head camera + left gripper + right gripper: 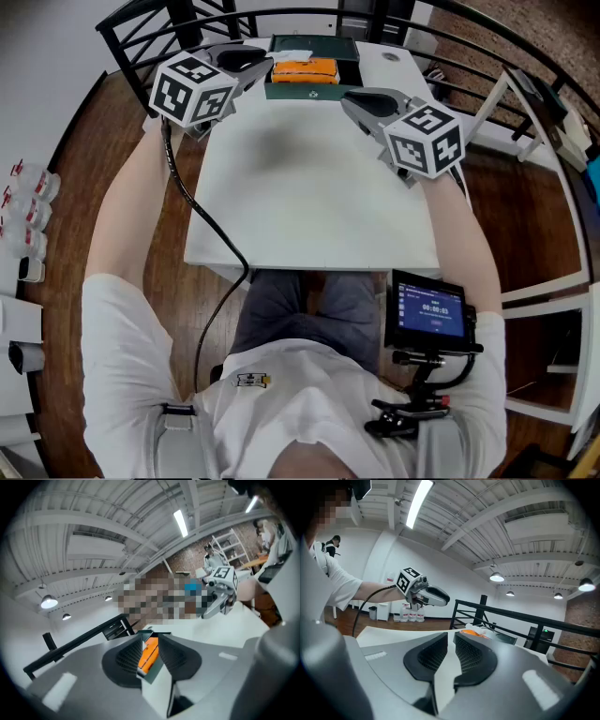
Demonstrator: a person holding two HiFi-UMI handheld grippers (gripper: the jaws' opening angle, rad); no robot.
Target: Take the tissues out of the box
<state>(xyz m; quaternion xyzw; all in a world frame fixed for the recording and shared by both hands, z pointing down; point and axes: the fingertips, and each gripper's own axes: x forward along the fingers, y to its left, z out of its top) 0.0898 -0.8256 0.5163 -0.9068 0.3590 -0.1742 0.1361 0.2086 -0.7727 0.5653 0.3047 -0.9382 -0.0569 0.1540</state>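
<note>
Left tongs (255, 64), slightly apart and empty, sit beside your tissue box (305, 91)'s left end; right tongs (349, 101), nearly shut, hang nearer you.

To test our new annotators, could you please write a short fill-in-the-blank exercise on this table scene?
1. The box stands at the table's ____ edge.
2. The pack inside the box is ____ in colour.
3. The screen sits at the person's ____ side.

Missing words: far; orange; right.
</note>
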